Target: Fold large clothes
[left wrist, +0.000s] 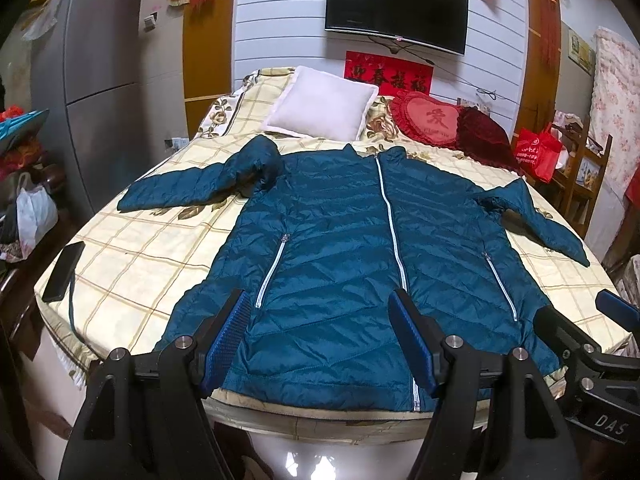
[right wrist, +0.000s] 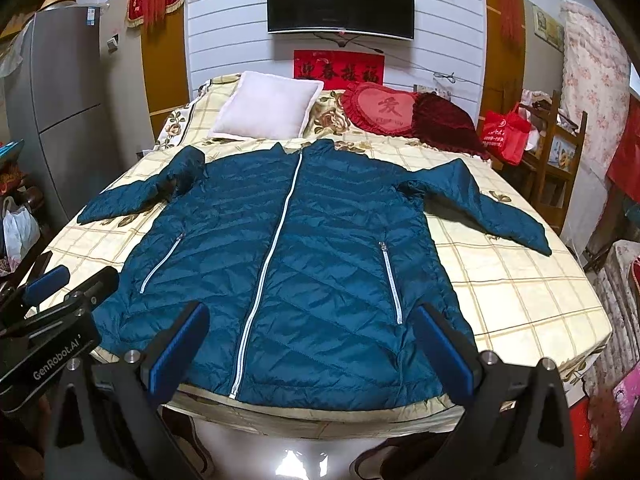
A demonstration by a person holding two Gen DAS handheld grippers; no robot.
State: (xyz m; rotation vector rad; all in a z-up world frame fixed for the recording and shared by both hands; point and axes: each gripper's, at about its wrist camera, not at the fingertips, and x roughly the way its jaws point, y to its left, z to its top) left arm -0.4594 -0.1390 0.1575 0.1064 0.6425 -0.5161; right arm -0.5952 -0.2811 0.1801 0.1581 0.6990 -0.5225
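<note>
From the left wrist view, the left claw point(left wrist: 320, 344) hangs over the near edge of the bed point(left wrist: 132, 256), its two blue-padded fingers point(left wrist: 228, 340) spread well apart with nothing between them but the cloth lying below. A teal quilted jacket point(left wrist: 340, 240) lies flat and front-up on the checked bedspread, its hem toward the near edge and its collar toward the far end. The white front zipper point(left wrist: 390, 220) runs closed from collar to hem. Its left sleeve point(left wrist: 192, 188) stretches out to the left with a bunched lump at the shoulder, and its right sleeve point(left wrist: 540, 220) angles out to the right. A dark phone point(left wrist: 64, 272) lies near the left edge of the bed. A pale pillow point(left wrist: 324, 108) and a red heart cushion point(left wrist: 428, 118) sit at the far end, under a wall-mounted television point(left wrist: 396, 8). The right claw point(left wrist: 618, 312) pokes in at the right border.

From the right wrist view, the right claw point(right wrist: 312, 356) hovers above the jacket's point(right wrist: 288, 272) hem, fingers point(right wrist: 180, 352) set wide apart, gripping nothing. The zipper point(right wrist: 268, 264) falls just left of centre between them. The left claw point(right wrist: 68, 280) shows at the left edge, its fingers apart too. A grey refrigerator point(right wrist: 60, 120) stands at the far left.
</note>
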